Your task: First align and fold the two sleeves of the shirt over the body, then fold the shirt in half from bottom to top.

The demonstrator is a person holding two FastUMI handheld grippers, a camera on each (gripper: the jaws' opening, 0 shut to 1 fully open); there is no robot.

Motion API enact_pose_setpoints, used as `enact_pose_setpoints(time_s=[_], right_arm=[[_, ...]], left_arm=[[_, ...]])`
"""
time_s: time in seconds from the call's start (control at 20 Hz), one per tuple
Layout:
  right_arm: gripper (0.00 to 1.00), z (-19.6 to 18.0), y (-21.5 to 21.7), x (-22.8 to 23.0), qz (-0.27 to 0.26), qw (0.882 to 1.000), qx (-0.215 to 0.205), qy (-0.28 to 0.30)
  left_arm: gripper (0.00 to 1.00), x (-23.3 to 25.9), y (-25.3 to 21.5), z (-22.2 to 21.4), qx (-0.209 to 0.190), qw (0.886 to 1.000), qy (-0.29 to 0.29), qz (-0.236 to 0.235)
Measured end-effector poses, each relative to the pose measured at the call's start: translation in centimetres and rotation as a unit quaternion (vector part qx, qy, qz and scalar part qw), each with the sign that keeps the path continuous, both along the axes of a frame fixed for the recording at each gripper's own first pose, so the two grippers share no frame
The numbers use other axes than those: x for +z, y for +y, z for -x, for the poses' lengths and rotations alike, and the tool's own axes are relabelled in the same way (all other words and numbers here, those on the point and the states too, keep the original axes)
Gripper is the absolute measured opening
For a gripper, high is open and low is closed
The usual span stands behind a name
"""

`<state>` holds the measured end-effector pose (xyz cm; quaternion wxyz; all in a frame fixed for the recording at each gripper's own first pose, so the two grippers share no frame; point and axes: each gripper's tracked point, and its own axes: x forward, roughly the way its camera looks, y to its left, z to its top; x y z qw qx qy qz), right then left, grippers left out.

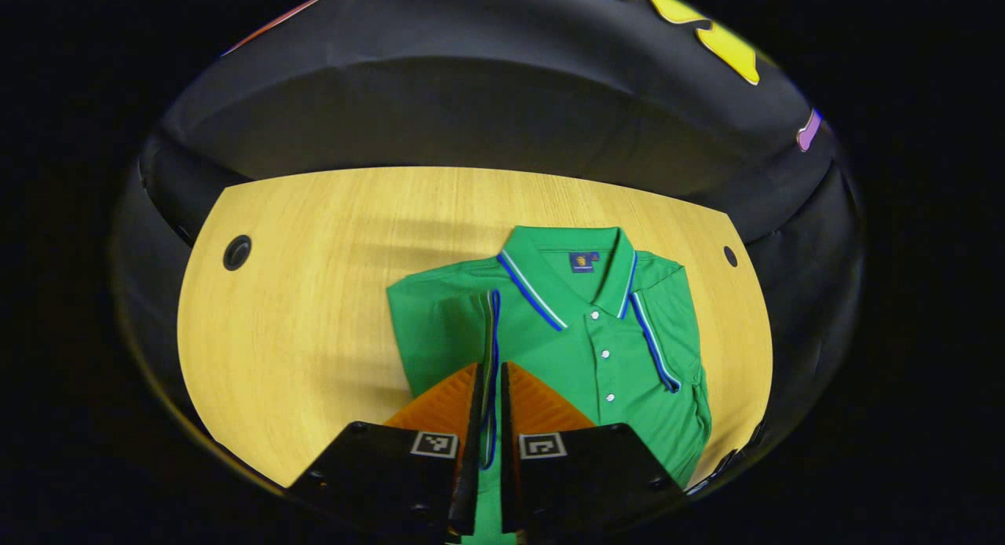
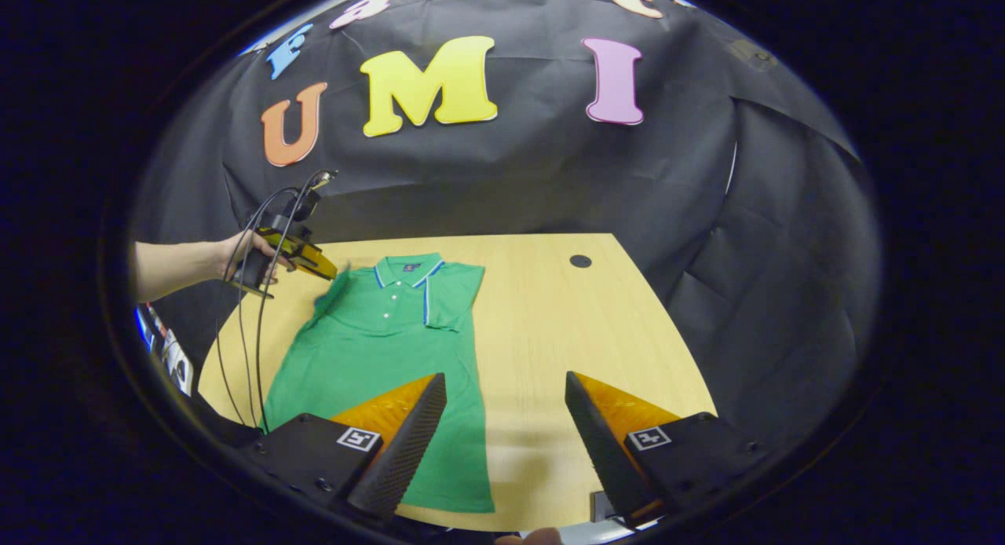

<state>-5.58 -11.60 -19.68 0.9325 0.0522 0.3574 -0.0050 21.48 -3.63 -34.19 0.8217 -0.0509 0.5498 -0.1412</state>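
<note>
black tongs with square markers

L tongs clamped on sleeve | over green shirt | wood table

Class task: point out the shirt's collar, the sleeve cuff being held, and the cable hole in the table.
collar [image 1: 579, 261], left gripper view, on its inner back band.
sleeve cuff [image 1: 493, 333], left gripper view, on the striped edge above the left tool [image 1: 491, 388].
cable hole [image 2: 580, 261], right gripper view, its centre.
</note>
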Motion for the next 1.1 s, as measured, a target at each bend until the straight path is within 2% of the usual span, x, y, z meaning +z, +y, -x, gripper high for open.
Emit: enact_pose_setpoints(time_s=[0.2, 0.4, 0.7, 0.85, 1.0, 1.1], right_arm=[[0.97, -0.8, -0.6, 0.3, 0.020, 1.000, -0.001, -0.012], [0.98, -1.4, 1.2, 0.0, 0.024, 0.999, 0.029, -0.010], [0.97, -1.9, 4.7, -0.5, 0.023, 0.996, 0.087, -0.005], [0.98, -1.0, 6.4, -1.3, 0.034, 0.991, 0.132, 0.006], [0.97, 0.7, 7.6, -2.4, 0.039, 0.984, 0.172, 0.021], [0.97, 2.0, 8.0, -3.4, 0.047, 0.978, 0.198, 0.032]], left_arm=[[0.84, -0.2, -0.3, 0.8, 0.010, 1.000, -0.006, -0.016], [0.84, 1.5, 0.9, 2.6, 0.015, 0.999, -0.030, -0.019], [0.85, 5.6, 4.6, 9.0, 0.019, 0.997, -0.073, -0.029], [0.85, 6.3, 6.6, 14.8, 0.012, 0.995, -0.086, -0.042], [0.85, 5.8, 7.4, 20.6, 0.009, 0.995, -0.088, -0.036], [0.85, 5.2, 9.0, 24.6, -0.004, 0.995, -0.087, -0.055]])
